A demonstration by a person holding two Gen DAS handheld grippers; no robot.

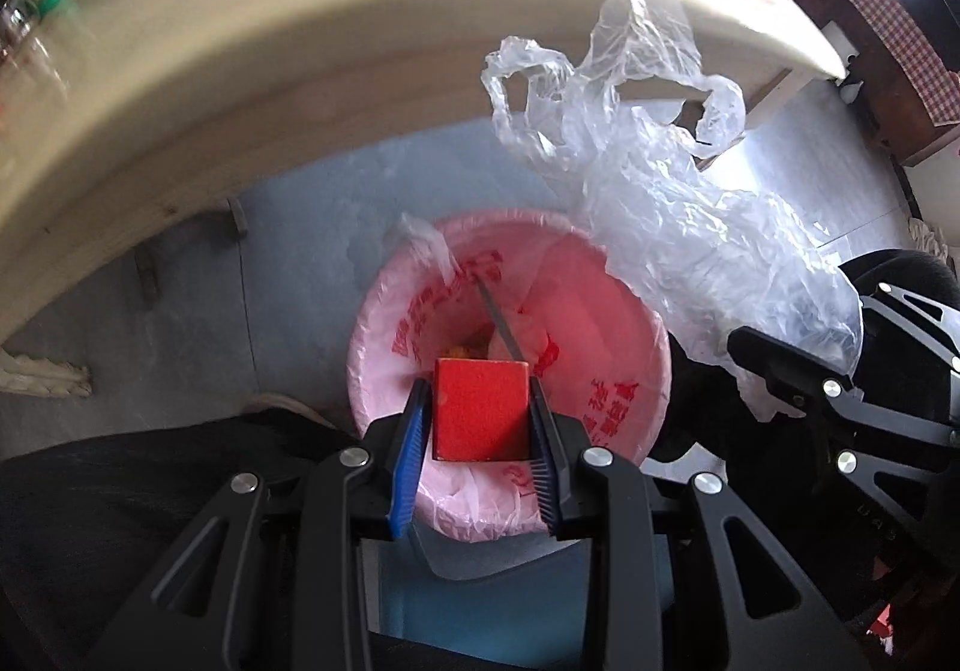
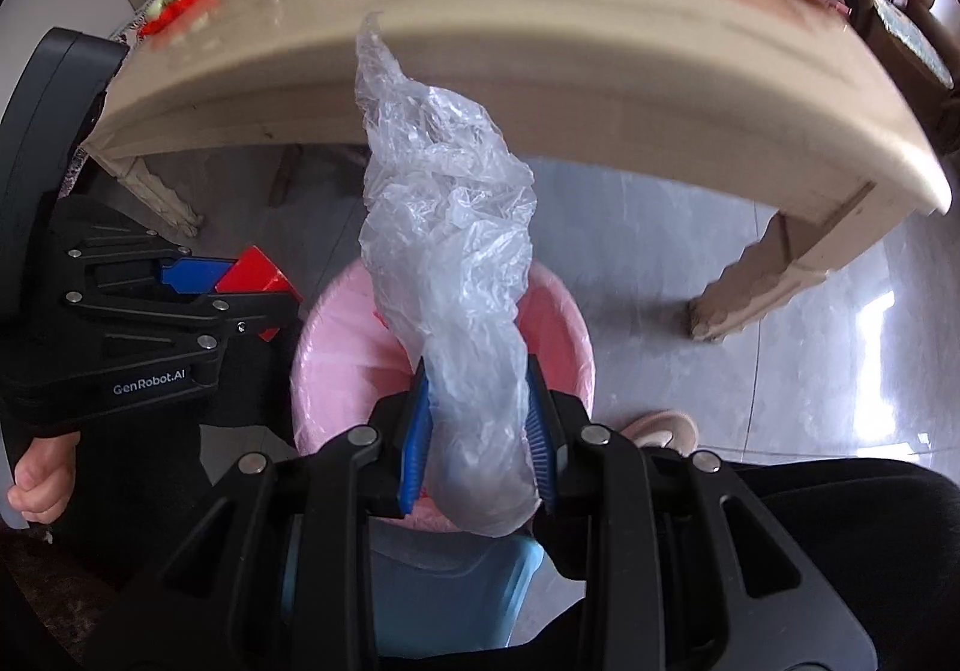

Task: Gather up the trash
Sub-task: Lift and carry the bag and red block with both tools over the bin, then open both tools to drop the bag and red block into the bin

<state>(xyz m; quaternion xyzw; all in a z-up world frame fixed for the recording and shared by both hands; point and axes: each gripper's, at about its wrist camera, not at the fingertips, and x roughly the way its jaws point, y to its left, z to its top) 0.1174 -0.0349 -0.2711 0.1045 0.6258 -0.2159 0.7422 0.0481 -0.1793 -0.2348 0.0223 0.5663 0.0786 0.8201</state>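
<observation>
Clamping a red box (image 1: 480,410), the left hand-held gripper (image 1: 480,419) is hanging right above the pink-lined bin (image 1: 600,275); beside it the right hand-held gripper (image 2: 480,425) is pinching a crumpled clear bag (image 2: 447,227) over that bin, below the tabletop (image 2: 540,41) edge.

"GenRobot.AI" — white lettering on the left claw (image 2: 273,305) body.

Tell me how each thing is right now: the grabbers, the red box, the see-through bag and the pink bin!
Left gripper: shut on the small red box.
Small red box: held over the bin.
Right gripper: shut on the clear plastic bag.
Crumpled clear plastic bag: held, sticking out past the fingers.
Pink-lined round bin: open, some trash inside.
</observation>
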